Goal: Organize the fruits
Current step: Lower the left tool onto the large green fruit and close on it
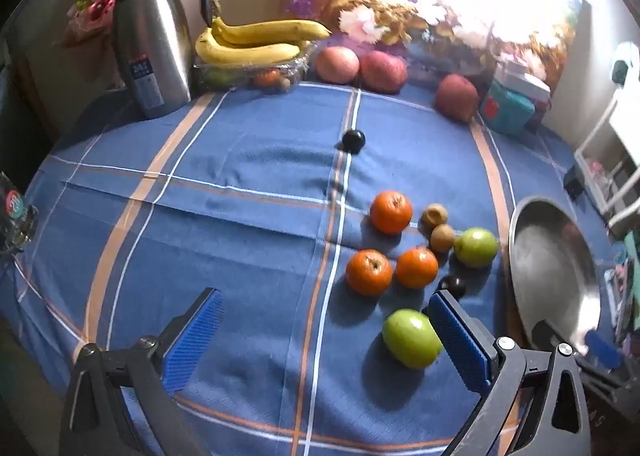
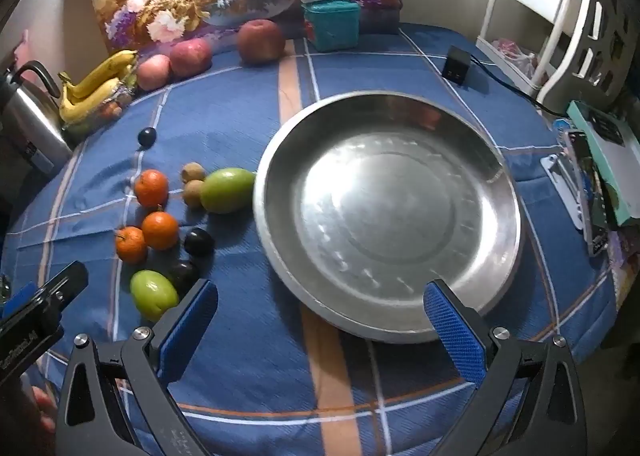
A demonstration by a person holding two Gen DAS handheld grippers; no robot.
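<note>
Left gripper (image 1: 326, 330) nearest the lens: jaws spread wide, nothing between the blue pads (image 1: 194, 340), only blue plaid tablecloth (image 1: 240, 224) under the gap. Near green fruit (image 1: 412, 338) sits just inside the right-hand pad, touching or nearly so (can't tell which from this angle). Beyond that pad's tip: a dark plum (image 1: 454, 285), then two oranges (image 1: 370, 273) side by side, a third orange (image 1: 391, 212) further out, two small brown fruits (image 1: 438, 230) and a second green fruit (image 1: 476, 247) off to the right. A lone dark plum (image 1: 353, 141) lies far ahead of the gap, well apart from the cluster.

Right gripper (image 2: 320, 316): jaws likewise fully apart, holding nothing. Steel bowl (image 2: 400, 104) is straight ahead, empty; its near rim runs just past the right pad (image 2: 452, 328) and sits partly within the gap. The fruit cluster lies outside the left pad; closest are a green fruit (image 2: 154, 294) and a second dark plum (image 2: 183, 274) touching it.

Far edge of the table, well beyond both grippers: bananas (image 1: 256, 42) on a clear tray, three red apples (image 1: 382, 70), steel thermos jug (image 1: 150, 44), teal box (image 2: 331, 26). Part of the left tool shows at the lower left of the right wrist view.
</note>
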